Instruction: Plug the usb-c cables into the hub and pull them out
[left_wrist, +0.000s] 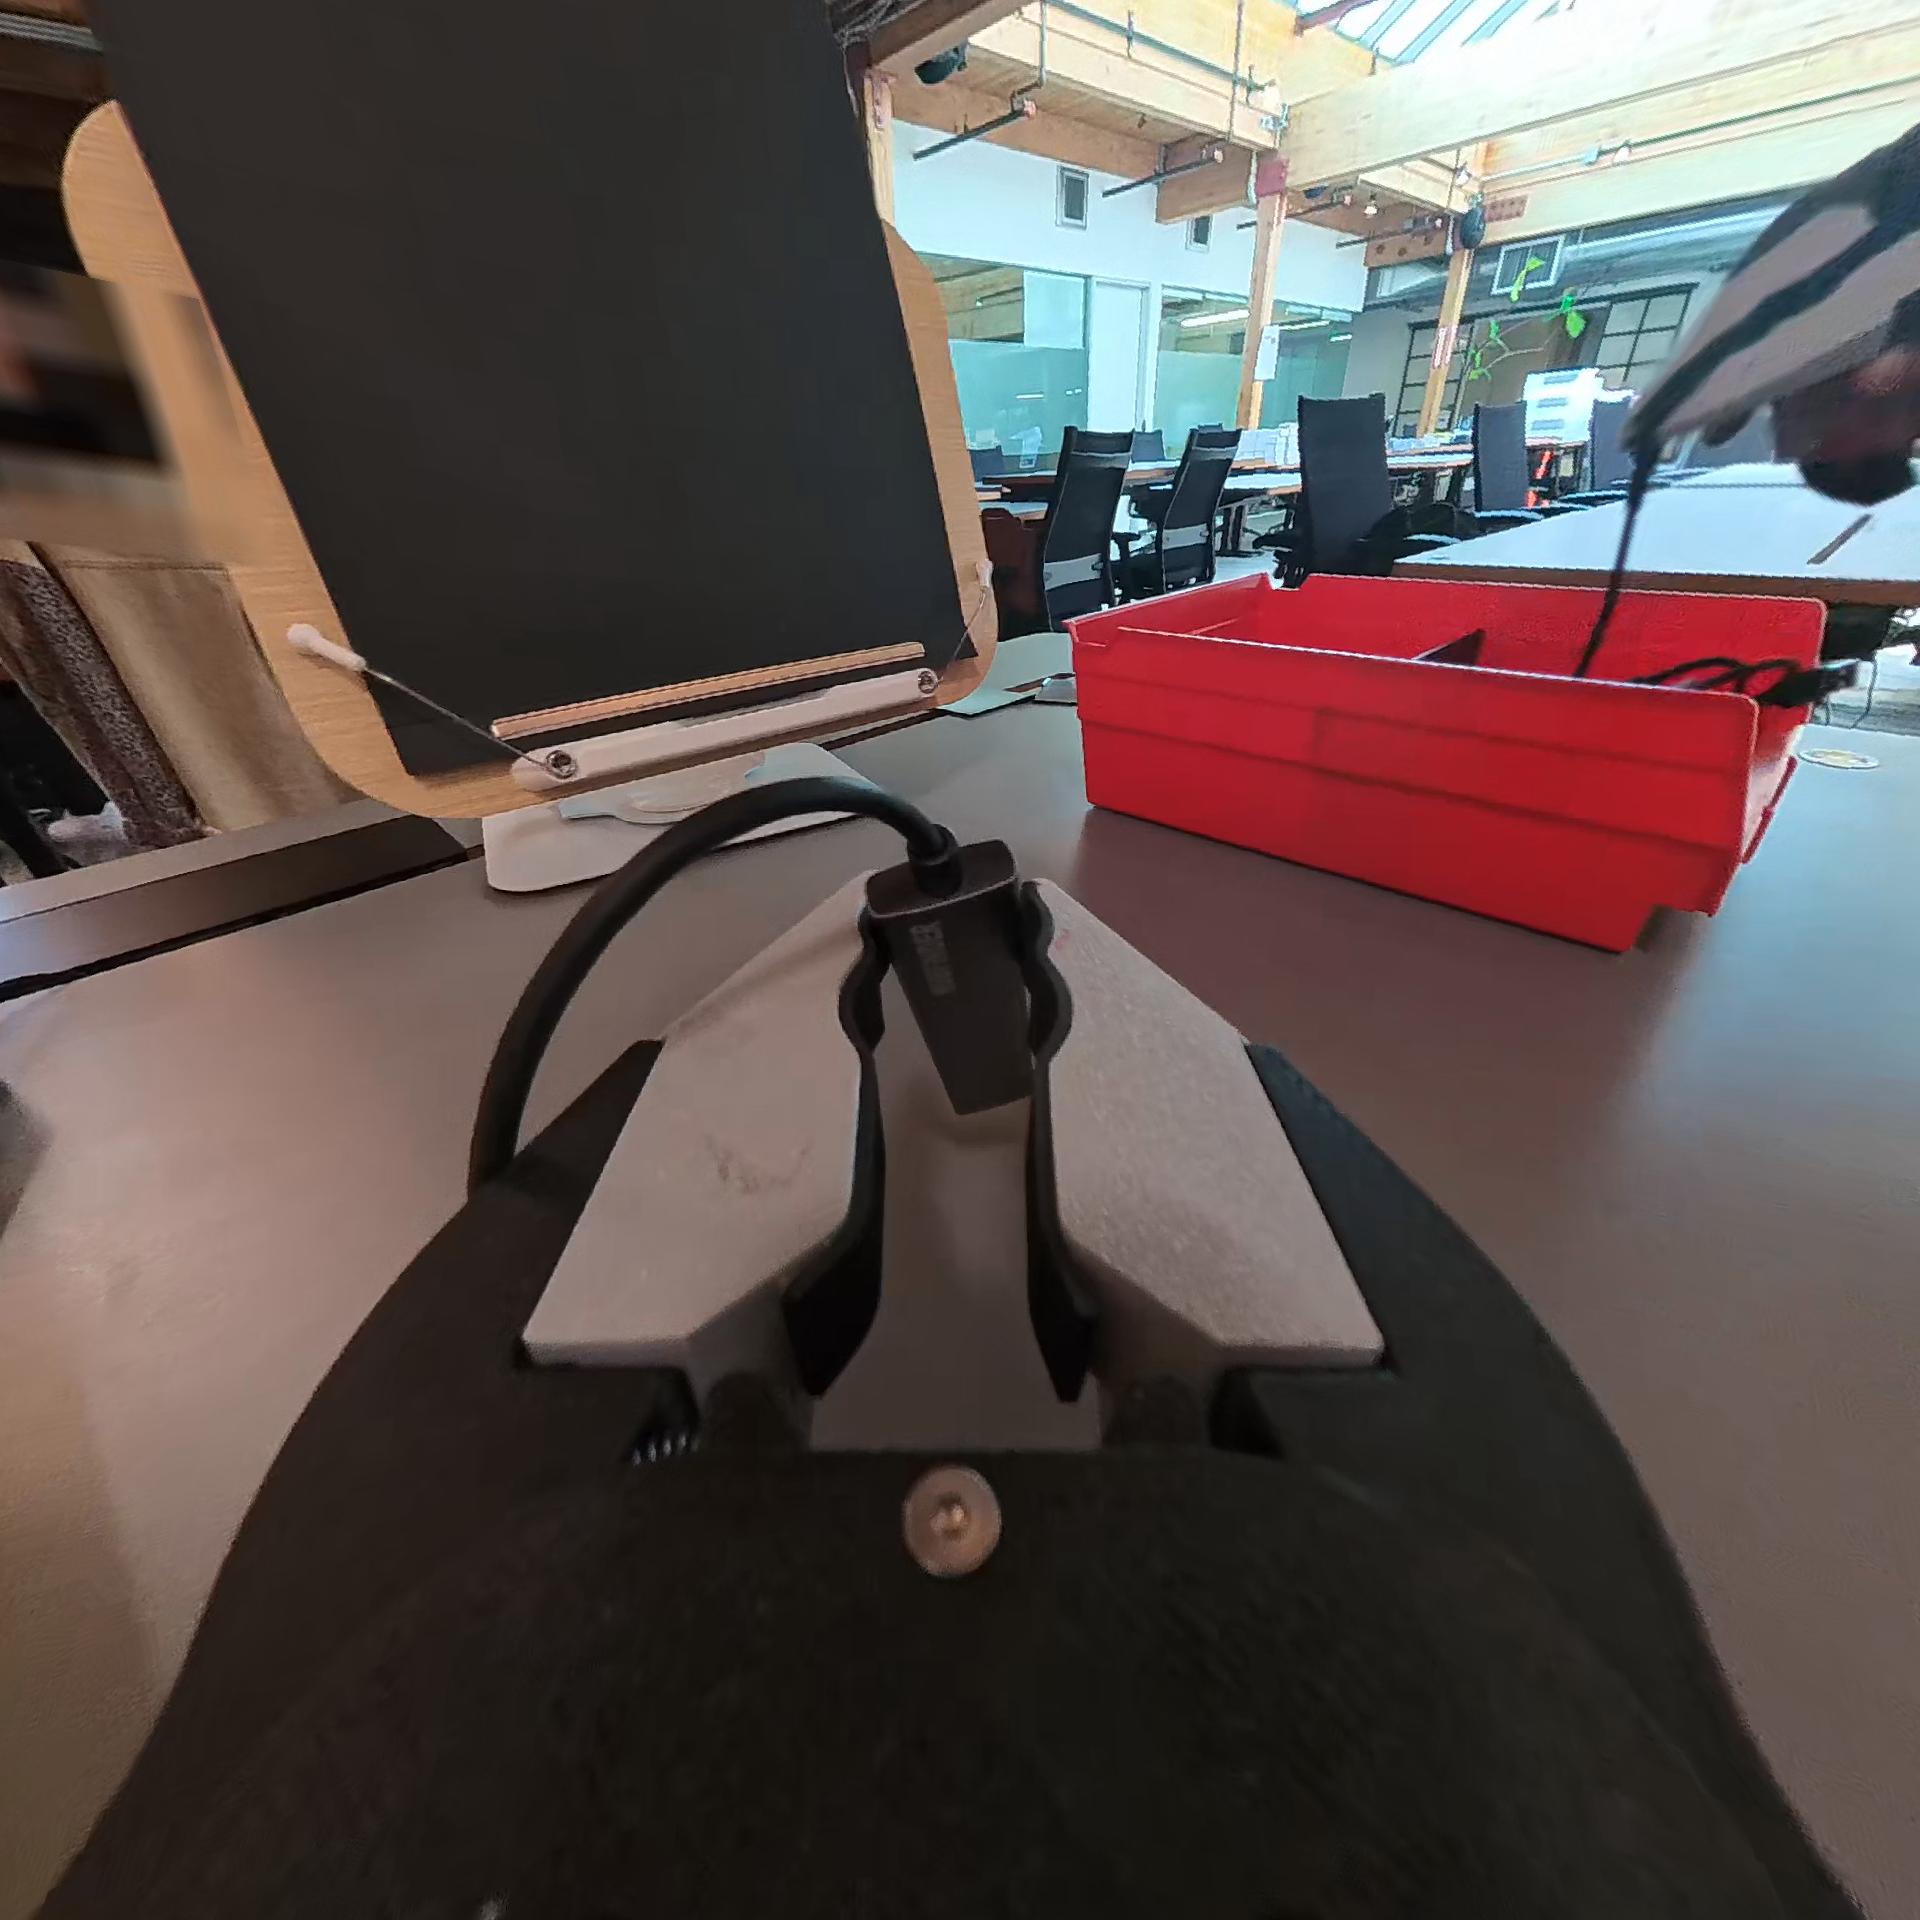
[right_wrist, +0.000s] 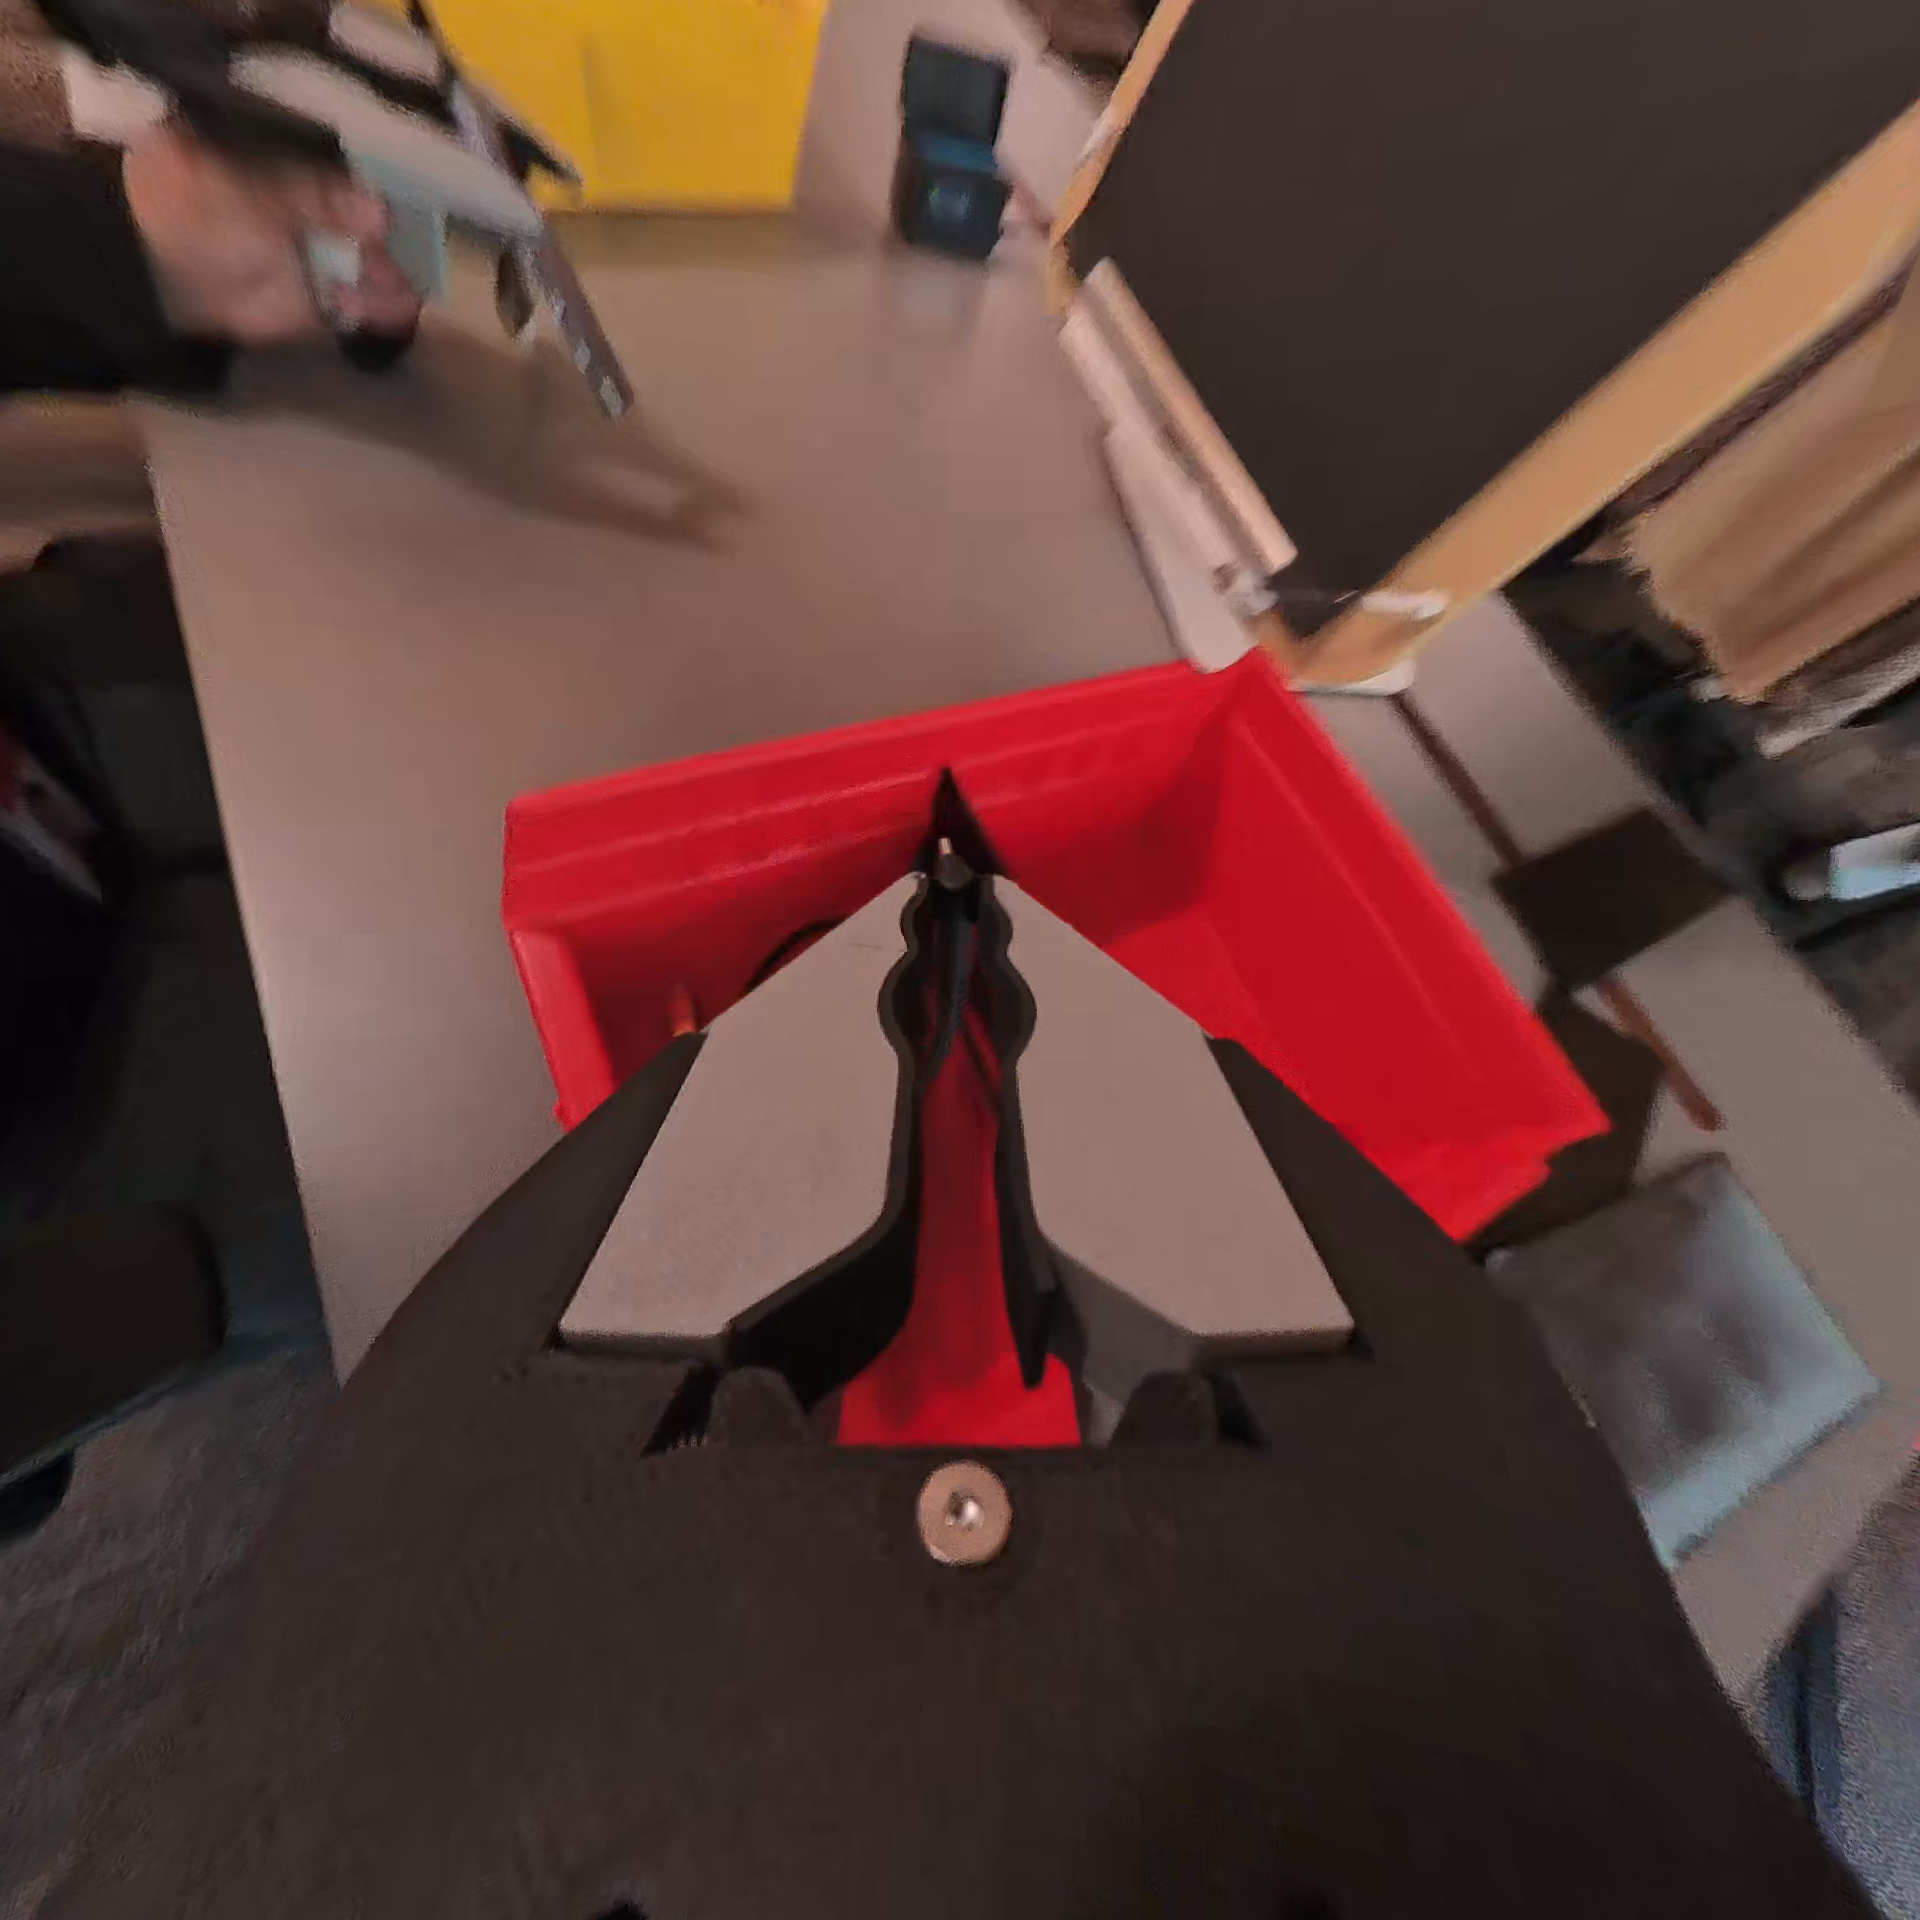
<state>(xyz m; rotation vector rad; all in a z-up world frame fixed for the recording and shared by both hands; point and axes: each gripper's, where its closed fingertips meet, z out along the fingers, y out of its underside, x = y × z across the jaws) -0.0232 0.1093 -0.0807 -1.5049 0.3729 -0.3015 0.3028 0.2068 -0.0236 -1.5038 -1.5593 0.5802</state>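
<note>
Currently, count as follows: two grippers, one hub, one red bin, one board on a stand.

Your left gripper (left_wrist: 951, 971) is clamped on the hub (left_wrist: 951, 987). Both black finger pads press its long sides. The hub is a slim dark grey metal block with a pale marking on its top face. It sits tilted between the fingertips, above the grey-brown table (left_wrist: 1455, 1091) rather than on it. One thick black lead (left_wrist: 623, 935) leaves the hub's far end. It arcs up, then curls left and back down past the gripper's left shoulder.

Your right gripper (right_wrist: 948, 883) has its jaws drawn together on a thin black usb-c cable (right_wrist: 951, 966), pinched near the plug end. A small plug tip pokes out past the fingertips; detail is blurred. In the left wrist view the right gripper sits blurred at upper right, held high above the bin. The cable (left_wrist: 1621, 540) hangs from it down into the bin.

The red bin (left_wrist: 1403, 769) stands on the table, to the right of the hub and well apart from it. One dark divider shows inside. More black cable (left_wrist: 1756, 681) lies over the bin's right rim; the strands overlap, so you cannot count them.

One black board (left_wrist: 540, 343) with wood backing leans on a white stand just behind the hub's lead.
</note>
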